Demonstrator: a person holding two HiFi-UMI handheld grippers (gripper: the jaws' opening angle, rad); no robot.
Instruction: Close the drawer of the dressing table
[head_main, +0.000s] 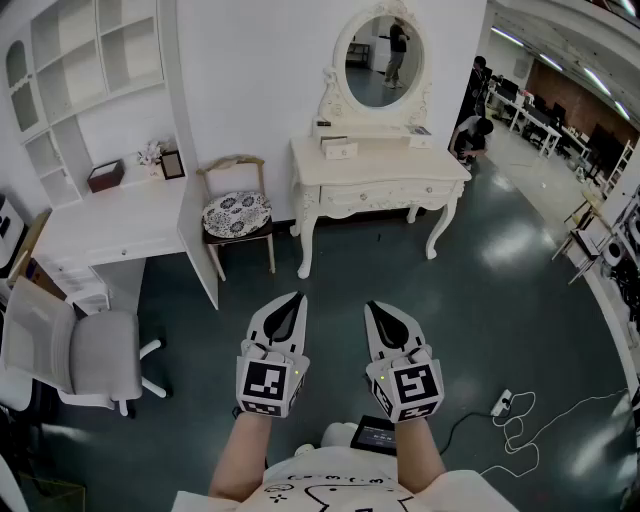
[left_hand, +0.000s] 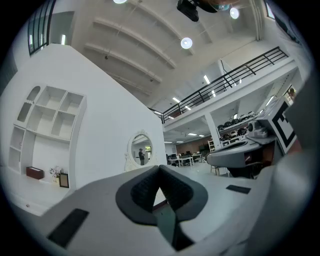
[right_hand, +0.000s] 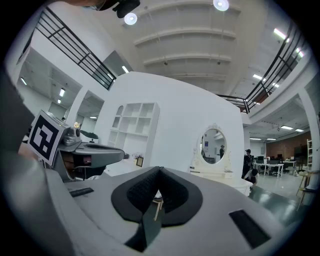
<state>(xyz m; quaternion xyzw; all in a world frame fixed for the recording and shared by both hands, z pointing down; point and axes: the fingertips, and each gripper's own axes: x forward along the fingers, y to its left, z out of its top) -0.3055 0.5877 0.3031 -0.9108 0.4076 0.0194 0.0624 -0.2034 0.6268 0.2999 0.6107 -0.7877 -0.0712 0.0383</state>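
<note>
Left gripper (head_main: 292, 304) and right gripper (head_main: 378, 312) both pressed together, empty, well short of the far dressing table (head_main: 380, 160), so we should approach squarely and push its drawer (head_main: 385, 196) evenly

Pretty big open hall. White wall (head_main: 230, 90) at the back, dark glossy floor (head_main: 500, 290) catching glare. On the left there's a white table (head_main: 110, 225) under built-in shelves (head_main: 90, 60), a pale office chair (head_main: 100, 355) near it, and a wooden chair (head_main: 237, 215) with a patterned cushion. Round ceiling lights (right_hand: 220, 4) overhead, and a railing (left_hand: 225, 80) along an upper level.
</note>
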